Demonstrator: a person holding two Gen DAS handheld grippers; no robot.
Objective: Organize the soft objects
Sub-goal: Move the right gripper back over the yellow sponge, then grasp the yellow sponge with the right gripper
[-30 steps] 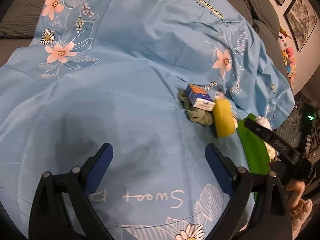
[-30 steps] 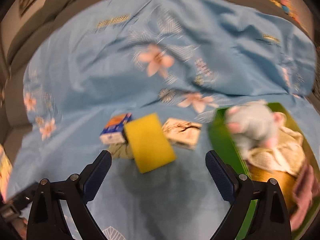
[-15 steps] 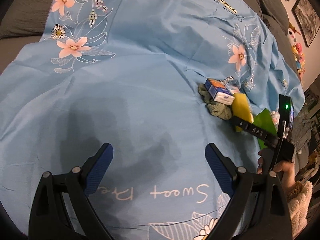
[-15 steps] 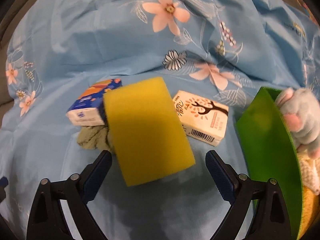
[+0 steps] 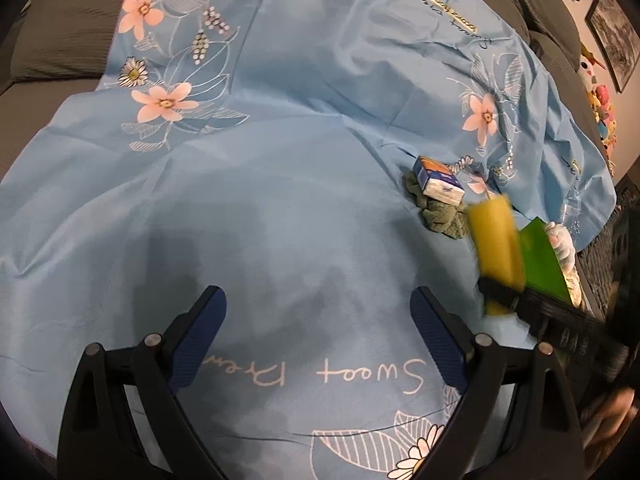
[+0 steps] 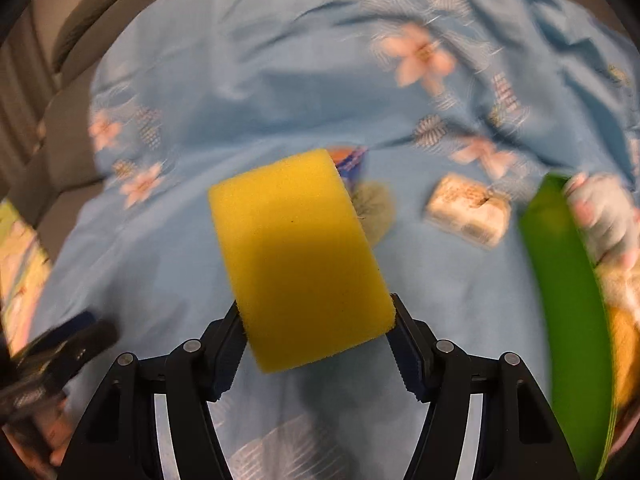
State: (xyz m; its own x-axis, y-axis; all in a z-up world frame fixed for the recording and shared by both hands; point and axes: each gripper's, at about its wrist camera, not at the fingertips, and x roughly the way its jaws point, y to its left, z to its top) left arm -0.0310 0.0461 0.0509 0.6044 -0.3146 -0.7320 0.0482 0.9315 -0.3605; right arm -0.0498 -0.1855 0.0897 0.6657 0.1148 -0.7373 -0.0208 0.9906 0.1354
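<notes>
My right gripper (image 6: 316, 320) is shut on a yellow sponge (image 6: 296, 256) and holds it lifted above the blue flowered bedsheet (image 6: 200, 100). The sponge also shows in the left wrist view (image 5: 496, 240), blurred, with the right gripper's arm below it. My left gripper (image 5: 316, 332) is open and empty over the sheet. A blue and orange tissue pack (image 5: 438, 180) lies on a green-grey cloth (image 5: 440, 216). A white tissue pack (image 6: 468, 216) lies on the sheet. A green box (image 6: 568, 300) at the right holds a grey plush toy (image 6: 604, 216) and other soft things.
Grey cushions (image 5: 60, 32) run along the back of the sheet. Framed pictures (image 5: 612, 28) and small colourful toys (image 5: 600, 100) are at the far right wall. The green box also shows in the left wrist view (image 5: 544, 256).
My right gripper has closed on the yellow sponge and lifted it off the sheet. The left gripper has stayed open and shifted only slightly.
</notes>
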